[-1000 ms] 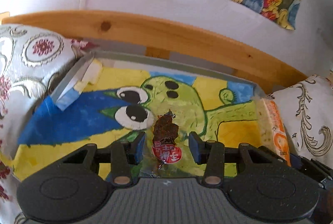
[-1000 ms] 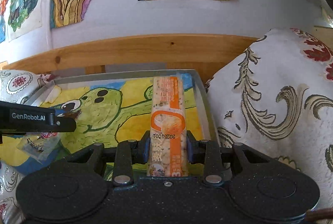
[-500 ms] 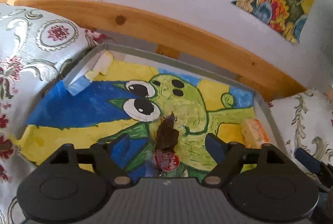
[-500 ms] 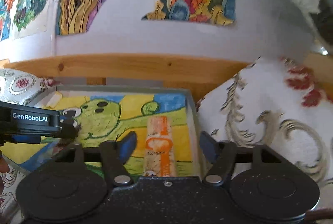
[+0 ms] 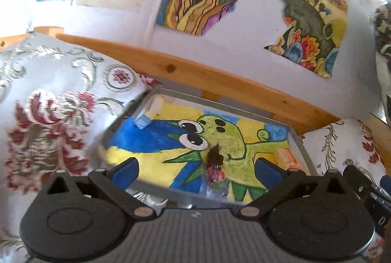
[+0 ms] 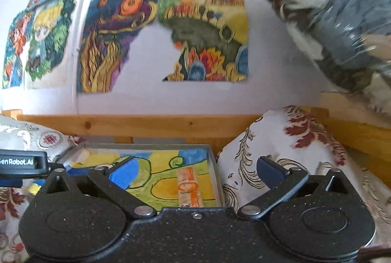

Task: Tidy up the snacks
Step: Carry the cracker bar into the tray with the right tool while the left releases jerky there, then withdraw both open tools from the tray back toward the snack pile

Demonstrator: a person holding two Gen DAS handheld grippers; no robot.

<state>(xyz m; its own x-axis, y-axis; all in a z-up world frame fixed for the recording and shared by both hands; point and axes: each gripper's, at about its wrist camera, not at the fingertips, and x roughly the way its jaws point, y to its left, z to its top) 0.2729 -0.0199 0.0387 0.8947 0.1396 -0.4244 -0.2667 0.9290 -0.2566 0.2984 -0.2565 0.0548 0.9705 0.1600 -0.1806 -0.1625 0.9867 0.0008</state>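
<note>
Left gripper [image 5: 195,169]: jaws spread wide, nothing between the blue pads [image 5: 124,171]. Right gripper [image 6: 196,171]: likewise wide apart and empty.

Tray [image 5: 301,153]: shallow, grey-rimmed, floor painted with a green cartoon creature on yellow and blue. Lower centre of both views, wedged between patterned cushions.

Dark snack packet [image 5: 215,163], clear wrap with a red label: lies on the tray floor at lower centre of the left view, on the creature's body, near the tray's front rim. Clear of both pads.

Orange snack bar [image 6: 189,187]: lies lengthwise on the tray floor just beside the right wall, lower centre of the right view. In the left view only its end shows at lower right.

Left cushion [image 5: 56,101] fills the left of the left view; right cushion [image 6: 288,153] sits lower right of the right view. Wooden rail [image 6: 146,125] runs behind the tray. Paintings [image 6: 202,28] hang on the white wall, upper half of both views.
</note>
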